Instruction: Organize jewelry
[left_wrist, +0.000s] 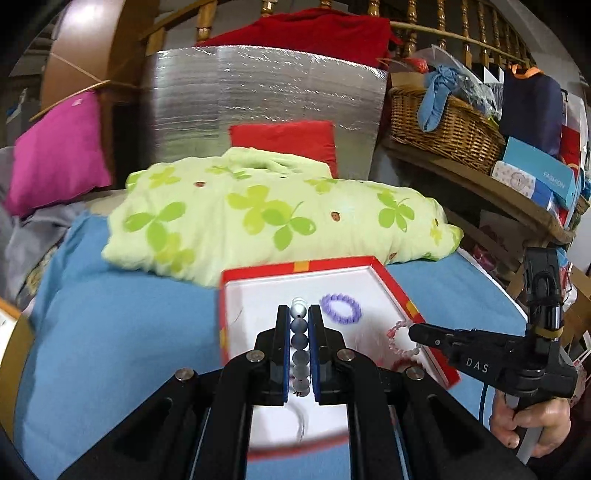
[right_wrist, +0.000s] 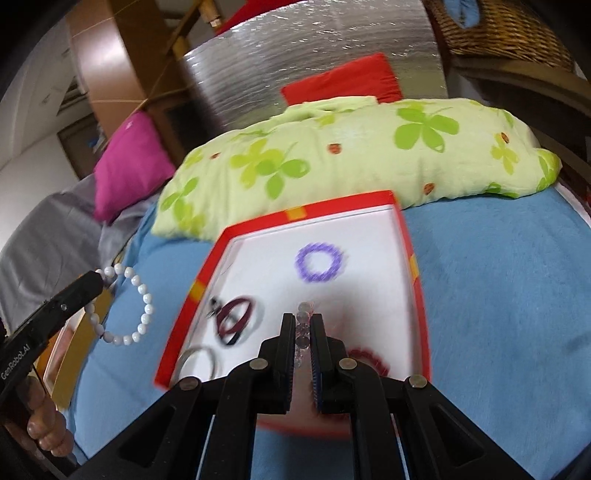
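A red box (left_wrist: 397, 284) with a white inside lies on the blue bedspread; it also shows in the right wrist view (right_wrist: 402, 229). My left gripper (left_wrist: 299, 312) is shut on a white pearl bracelet (left_wrist: 300, 339), which hangs from it left of the box in the right wrist view (right_wrist: 142, 295). My right gripper (right_wrist: 303, 319) is shut on a pink bead bracelet (right_wrist: 303, 328), held over the box's right side (left_wrist: 400, 338). In the box lie a purple scrunchie (right_wrist: 319, 262), a dark red bangle (right_wrist: 236, 319), a silver bangle (right_wrist: 199, 362) and a red scrunchie (right_wrist: 369, 360).
A green clover-print quilt (left_wrist: 266, 210) lies folded just behind the box. A pink pillow (left_wrist: 55, 155) is at the left. A wicker basket (left_wrist: 439, 125) and boxes sit on a wooden shelf at the right. A silver foil panel (left_wrist: 266, 96) stands behind.
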